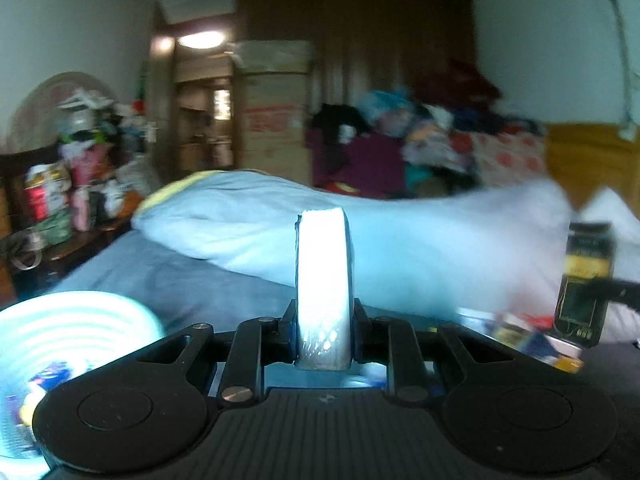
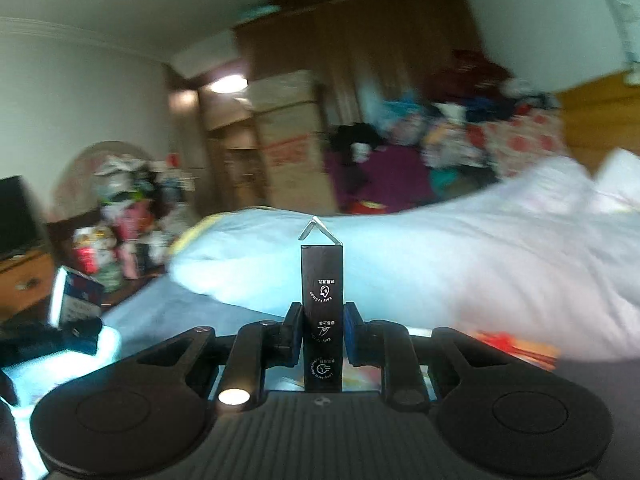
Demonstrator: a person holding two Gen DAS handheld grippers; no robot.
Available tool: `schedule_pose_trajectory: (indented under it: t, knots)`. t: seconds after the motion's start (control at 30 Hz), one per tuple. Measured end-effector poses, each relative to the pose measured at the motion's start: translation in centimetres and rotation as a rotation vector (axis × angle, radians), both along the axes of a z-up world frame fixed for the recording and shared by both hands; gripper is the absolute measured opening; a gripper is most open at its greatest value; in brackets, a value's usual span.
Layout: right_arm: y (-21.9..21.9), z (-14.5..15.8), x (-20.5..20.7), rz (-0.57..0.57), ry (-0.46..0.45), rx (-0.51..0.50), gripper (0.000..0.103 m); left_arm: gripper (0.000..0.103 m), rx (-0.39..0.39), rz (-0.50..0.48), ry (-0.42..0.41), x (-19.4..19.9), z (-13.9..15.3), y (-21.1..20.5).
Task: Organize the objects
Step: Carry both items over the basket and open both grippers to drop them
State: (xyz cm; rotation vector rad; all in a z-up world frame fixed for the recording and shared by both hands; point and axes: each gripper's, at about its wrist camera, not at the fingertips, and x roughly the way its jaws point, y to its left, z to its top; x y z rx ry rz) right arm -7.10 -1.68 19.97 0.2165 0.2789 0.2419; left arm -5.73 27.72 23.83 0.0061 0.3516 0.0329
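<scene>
My left gripper pinches a white box, right gripper a black carton; I'd keep both upright until set down

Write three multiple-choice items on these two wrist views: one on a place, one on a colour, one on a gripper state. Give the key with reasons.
1. Where is the ribbed white bowl in the left wrist view?
A. lower left
B. upper right
C. centre top

2. What colour is the box in the right gripper?
A. yellow
B. black
C. pink

3. The left gripper is
A. open and empty
B. shut on the white box
C. out of view

Key:
1 A, the ribbed white bowl sits lower left.
2 B, the right gripper clamps a black box.
3 B, the left gripper pinches the white box.
</scene>
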Motion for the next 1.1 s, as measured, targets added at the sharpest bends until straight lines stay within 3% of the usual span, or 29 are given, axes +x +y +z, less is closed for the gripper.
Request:
schedule_pose_trajectory:
  t: [0.27,0.5,0.63,0.77,1.1]
  knots:
    - [13.0,8.4,3.7,0.281,-0.018,0.061,0.023,0.025,0.006,0.221,0.010,-0.7,2.8,11.8]
    - [26.5,12.9,6.9,0.498,0.076,0.012,0.023,0.025,0.019,0.440,0.112,-0.2,5.0,23.2]
    - [32.6,13.5,7.8,0.576,0.143,-0.011,0.023,0.025,0.008,0.519,0.163,-0.4,5.4,28.1]
    - [37.0,13.3,8.4,0.635,0.204,-0.030,0.023,0.025,0.013,0.543,0.197,-0.3,5.2,30.4]
    - [40.6,10.4,7.9,0.680,0.273,-0.110,0.023,0.025,-0.001,0.550,0.228,-0.2,2.8,31.7]
